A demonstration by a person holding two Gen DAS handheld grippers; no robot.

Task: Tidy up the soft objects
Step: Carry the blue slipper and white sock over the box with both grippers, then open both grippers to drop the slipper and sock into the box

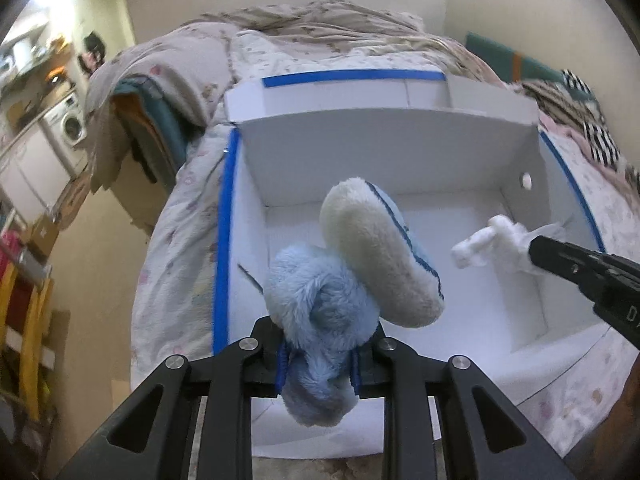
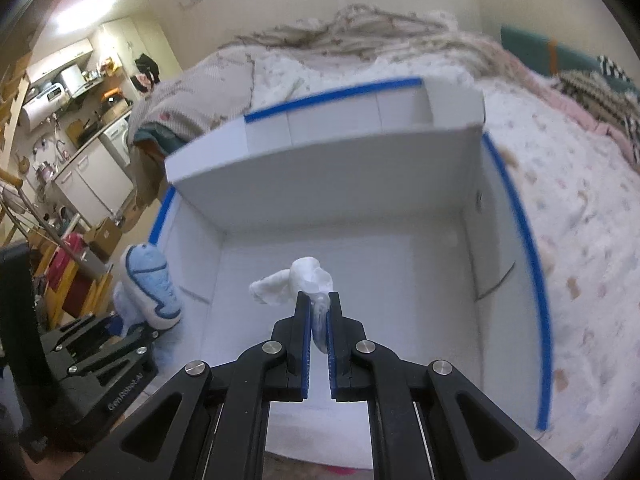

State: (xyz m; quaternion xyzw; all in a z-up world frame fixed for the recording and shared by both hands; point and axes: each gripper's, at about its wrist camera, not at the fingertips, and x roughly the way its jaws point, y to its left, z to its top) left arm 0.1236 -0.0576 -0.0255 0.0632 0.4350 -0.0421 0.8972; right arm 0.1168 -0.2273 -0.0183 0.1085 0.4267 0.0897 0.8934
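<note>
Left wrist view: one box [image 1: 256, 152], left claw [image 1: 318, 364] gripping one blue slipper [image 1: 320, 320], right claw [image 1: 534, 250] pinching one white cloth [image 1: 488, 240].

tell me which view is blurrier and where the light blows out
Right wrist view: motion blur smears the box rim's blue tape and the bedding; ceiling light glares upper left. Left wrist view: sharper, the blue plush crisp, with blown-out glare top left and fisheye bending in both.
</note>
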